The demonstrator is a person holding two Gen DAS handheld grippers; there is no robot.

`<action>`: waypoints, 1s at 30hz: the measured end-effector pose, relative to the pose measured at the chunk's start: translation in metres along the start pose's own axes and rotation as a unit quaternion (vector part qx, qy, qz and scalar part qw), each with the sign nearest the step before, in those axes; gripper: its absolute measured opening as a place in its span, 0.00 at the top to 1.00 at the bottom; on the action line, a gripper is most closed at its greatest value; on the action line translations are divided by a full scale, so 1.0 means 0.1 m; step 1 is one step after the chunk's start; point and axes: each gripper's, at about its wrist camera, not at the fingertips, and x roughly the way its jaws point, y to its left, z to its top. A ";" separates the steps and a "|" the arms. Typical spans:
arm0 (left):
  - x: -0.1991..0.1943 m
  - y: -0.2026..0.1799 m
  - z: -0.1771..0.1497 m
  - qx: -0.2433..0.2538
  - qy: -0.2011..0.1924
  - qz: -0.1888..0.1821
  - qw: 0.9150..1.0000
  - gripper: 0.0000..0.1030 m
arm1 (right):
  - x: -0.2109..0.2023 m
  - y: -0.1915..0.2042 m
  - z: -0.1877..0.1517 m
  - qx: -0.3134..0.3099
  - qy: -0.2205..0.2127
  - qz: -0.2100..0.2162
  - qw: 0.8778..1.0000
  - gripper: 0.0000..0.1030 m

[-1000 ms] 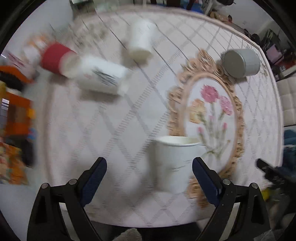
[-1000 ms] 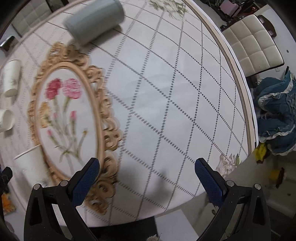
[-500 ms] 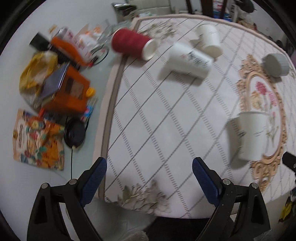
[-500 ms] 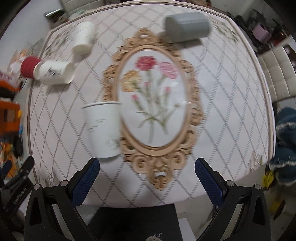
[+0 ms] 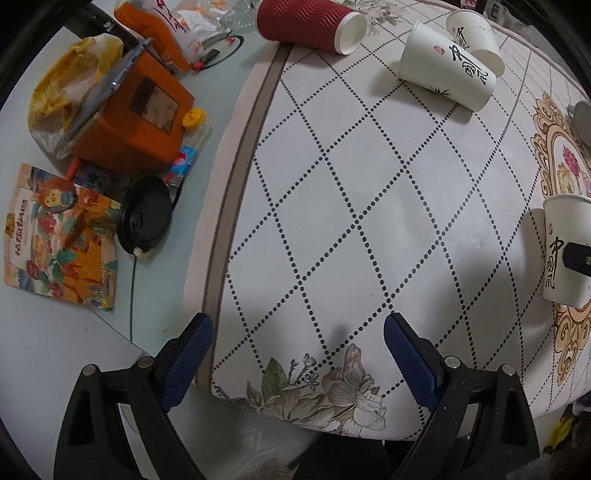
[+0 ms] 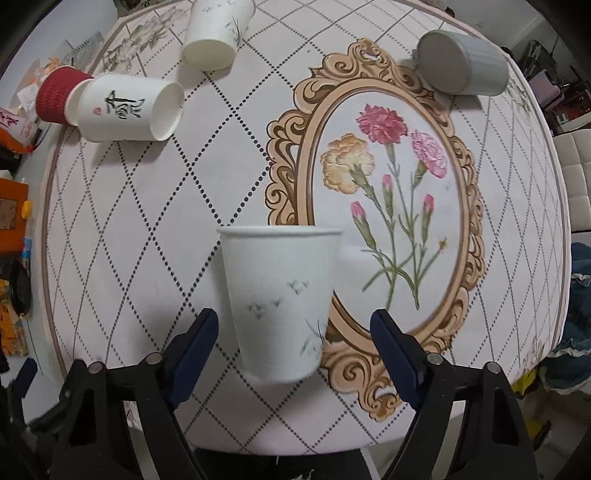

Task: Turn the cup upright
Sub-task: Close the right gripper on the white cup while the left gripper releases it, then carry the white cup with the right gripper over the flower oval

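A white paper cup [image 6: 277, 295] stands upright on the patterned mat, right in front of my right gripper [image 6: 293, 339], which is open with the jaws wide on either side and not touching it. The same cup shows at the right edge of the left wrist view [image 5: 565, 251]. My left gripper [image 5: 295, 347] is open and empty over the mat's near left edge. Several cups lie on their sides at the far side: a red ribbed one [image 5: 310, 22], two white ones [image 5: 447, 70] [image 6: 214, 33], and a grey one [image 6: 461, 62].
Left of the mat [image 5: 332, 184] on the table lie an orange box [image 5: 129, 118], a black round lid [image 5: 146, 214], a printed packet [image 5: 59, 236] and bags. A white chair [image 6: 576, 173] and blue cloth [image 6: 580, 306] are to the right.
My left gripper has swung left and pulled back from the upright cup to the mat's left edge. My right gripper has swung in to face the upright cup closely.
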 end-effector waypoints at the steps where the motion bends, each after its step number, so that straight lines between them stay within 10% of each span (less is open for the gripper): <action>1: 0.02 -0.01 0.01 0.000 0.003 -0.004 1.000 0.08 | 0.05 0.01 0.03 0.000 0.005 0.001 1.000 0.20; 8: 0.10 -0.13 0.09 0.011 0.010 -0.024 1.000 0.00 | 0.24 -0.04 0.12 0.010 0.039 0.018 0.999 0.38; 18: 0.09 -0.36 0.26 0.029 0.012 -0.031 0.999 0.00 | 0.19 -0.27 0.09 0.021 0.029 0.043 0.998 0.38; 30: 0.15 -0.70 0.71 0.014 0.050 -0.069 0.996 0.00 | -0.16 -0.85 0.19 0.069 -0.080 0.101 0.989 0.38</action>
